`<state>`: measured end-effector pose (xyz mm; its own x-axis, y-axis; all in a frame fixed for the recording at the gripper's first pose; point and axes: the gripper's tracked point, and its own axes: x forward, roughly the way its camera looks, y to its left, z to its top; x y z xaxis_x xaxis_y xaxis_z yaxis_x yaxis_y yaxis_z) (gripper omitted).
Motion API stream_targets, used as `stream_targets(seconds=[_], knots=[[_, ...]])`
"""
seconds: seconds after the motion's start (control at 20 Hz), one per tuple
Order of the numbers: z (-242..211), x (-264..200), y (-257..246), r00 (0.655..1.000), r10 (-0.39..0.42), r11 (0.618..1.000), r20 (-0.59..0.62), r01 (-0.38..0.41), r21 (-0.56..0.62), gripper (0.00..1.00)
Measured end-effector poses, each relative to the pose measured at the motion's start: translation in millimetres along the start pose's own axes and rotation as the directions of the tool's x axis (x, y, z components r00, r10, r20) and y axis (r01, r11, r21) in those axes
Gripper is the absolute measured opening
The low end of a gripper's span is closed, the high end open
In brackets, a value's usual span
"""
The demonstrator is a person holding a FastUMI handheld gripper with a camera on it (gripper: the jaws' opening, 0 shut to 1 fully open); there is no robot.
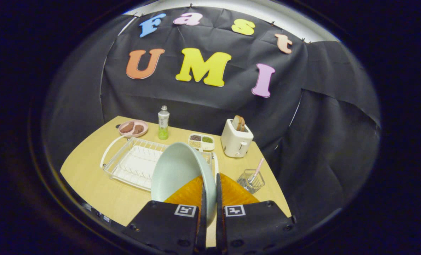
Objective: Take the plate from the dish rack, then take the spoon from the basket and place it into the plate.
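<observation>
My gripper [209, 193] is shut on the rim of a pale green plate [177, 171], which stands tilted on edge in the air between the fingers, its hollow side facing left. Beyond and below it lies the white wire dish rack [132, 163] on the wooden table [90, 177]. To the right of the fingers a small wire basket [251, 180] holds a spoon [257, 170] with a pink striped handle that leans up and to the right.
At the back of the table stand a pink plate with brown food [133, 128], a clear bottle of green liquid [163, 123], a white divided tray of grains [201, 141] and a white toaster with bread [236, 140]. Black cloth walls surround the table.
</observation>
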<state>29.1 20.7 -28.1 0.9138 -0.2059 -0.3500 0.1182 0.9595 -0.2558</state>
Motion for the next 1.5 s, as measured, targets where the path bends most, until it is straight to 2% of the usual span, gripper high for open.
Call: stream_targets(seconds=[0.1, 0.3, 0.4, 0.6, 0.75, 0.85, 0.9, 0.95, 1.05, 1.2, 1.4, 1.45, 1.5], knots=[[-37.5, -4.8, 1.2, 0.999, 0.034, 0.999, 0.018, -0.034, 0.042, 0.16], [-107.6, 8.0, 30.6, 0.988, 0.146, 0.986, -0.041, -0.142, 0.093, 0.16], [-131.3, 19.8, 35.0, 0.982, 0.176, 0.978, -0.066, -0.168, 0.122, 0.16], [-164.2, 51.9, 31.9, 0.977, 0.196, 0.973, -0.080, -0.184, 0.137, 0.16], [-190.5, 76.6, 17.6, 0.986, 0.148, 0.985, -0.074, -0.140, 0.103, 0.15], [-207.8, 94.1, 10.0, 0.985, 0.139, 0.984, -0.102, -0.125, 0.127, 0.15], [-211.4, 96.9, 8.5, 0.982, 0.151, 0.979, -0.111, -0.134, 0.151, 0.15], [-211.4, 93.6, 15.1, 0.973, 0.204, 0.966, -0.104, -0.183, 0.182, 0.15], [-215.9, 100.0, 6.7, 0.973, 0.193, 0.963, -0.129, -0.163, 0.213, 0.15], [-195.8, 92.5, 3.4, 0.971, 0.231, 0.943, -0.065, -0.207, 0.261, 0.15], [-175.4, 86.7, -14.2, 0.979, 0.205, 0.945, 0.008, -0.200, 0.261, 0.15], [-171.2, 85.4, -18.8, 0.979, 0.202, 0.942, 0.024, -0.201, 0.270, 0.16], [-166.0, 85.5, -25.1, 0.980, 0.196, 0.939, 0.035, -0.197, 0.282, 0.26]])
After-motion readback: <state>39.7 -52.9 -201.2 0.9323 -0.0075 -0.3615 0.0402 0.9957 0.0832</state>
